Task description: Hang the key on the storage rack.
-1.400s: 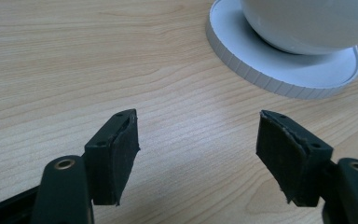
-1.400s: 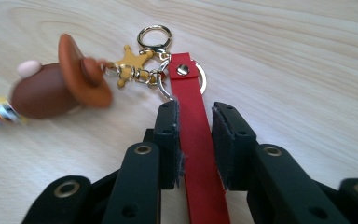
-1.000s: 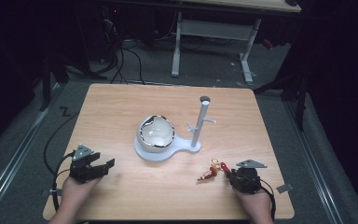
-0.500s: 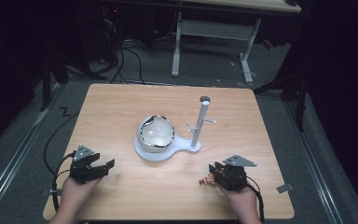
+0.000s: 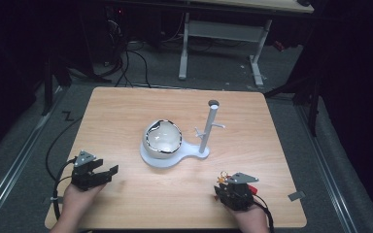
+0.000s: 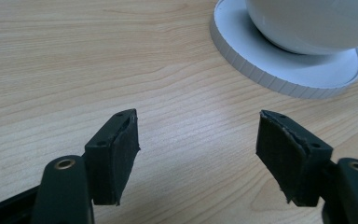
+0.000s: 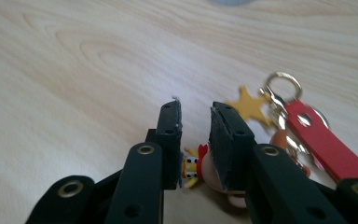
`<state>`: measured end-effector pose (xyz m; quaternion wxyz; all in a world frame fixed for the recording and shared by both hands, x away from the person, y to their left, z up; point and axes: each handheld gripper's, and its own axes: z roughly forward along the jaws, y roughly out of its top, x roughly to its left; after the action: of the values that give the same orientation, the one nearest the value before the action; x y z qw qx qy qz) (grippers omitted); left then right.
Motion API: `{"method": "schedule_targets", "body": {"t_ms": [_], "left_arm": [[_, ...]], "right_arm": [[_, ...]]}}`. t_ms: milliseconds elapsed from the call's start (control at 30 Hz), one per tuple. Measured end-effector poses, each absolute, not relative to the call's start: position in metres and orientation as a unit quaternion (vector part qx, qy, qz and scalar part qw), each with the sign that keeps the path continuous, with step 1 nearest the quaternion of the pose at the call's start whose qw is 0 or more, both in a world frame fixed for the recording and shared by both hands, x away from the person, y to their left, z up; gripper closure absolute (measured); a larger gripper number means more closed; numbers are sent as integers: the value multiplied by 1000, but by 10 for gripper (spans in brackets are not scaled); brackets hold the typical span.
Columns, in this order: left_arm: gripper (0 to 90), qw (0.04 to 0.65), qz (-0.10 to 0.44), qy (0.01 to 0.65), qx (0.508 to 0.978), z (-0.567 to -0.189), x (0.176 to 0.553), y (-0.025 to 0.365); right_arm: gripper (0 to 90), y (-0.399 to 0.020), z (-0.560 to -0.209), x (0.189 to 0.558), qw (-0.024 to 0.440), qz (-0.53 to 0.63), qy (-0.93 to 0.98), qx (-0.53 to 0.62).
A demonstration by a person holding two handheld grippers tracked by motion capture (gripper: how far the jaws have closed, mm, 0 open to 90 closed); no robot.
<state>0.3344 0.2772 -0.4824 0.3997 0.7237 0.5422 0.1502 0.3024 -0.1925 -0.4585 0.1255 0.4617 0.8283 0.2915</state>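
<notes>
Down at the table's (image 5: pixel 126 111) near right corner, the right gripper (image 7: pixel 195 116) has its jaws drawn narrow, just closed in; a little figure on the keychain (image 7: pixel 307 135) sits low between them, though whether the pads truly pinch it I cannot tell; the red strap, ring and yellow star trail off beside; the left gripper (image 6: pixel 196 140) waits wide and empty near the white stand (image 5: pixel 175 158), probably ready to steady it for hanging.
</notes>
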Motion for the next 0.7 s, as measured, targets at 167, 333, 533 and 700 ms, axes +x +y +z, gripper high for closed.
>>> {"method": "schedule_targets", "body": {"t_ms": [167, 333, 533, 700], "left_arm": [[302, 398, 148, 539, 727, -483, 337, 274], [302, 399, 149, 541, 725, -483, 336, 274], [302, 399, 150, 543, 724, -483, 336, 274], [303, 400, 150, 541, 724, -482, 335, 275]], "right_arm": [[728, -216, -453, 290, 131, 276, 829, 468], [704, -231, -447, 282, 141, 259, 832, 469], [707, -237, -446, 274, 122, 243, 838, 473], [695, -247, -453, 278, 126, 218, 831, 496]]}}
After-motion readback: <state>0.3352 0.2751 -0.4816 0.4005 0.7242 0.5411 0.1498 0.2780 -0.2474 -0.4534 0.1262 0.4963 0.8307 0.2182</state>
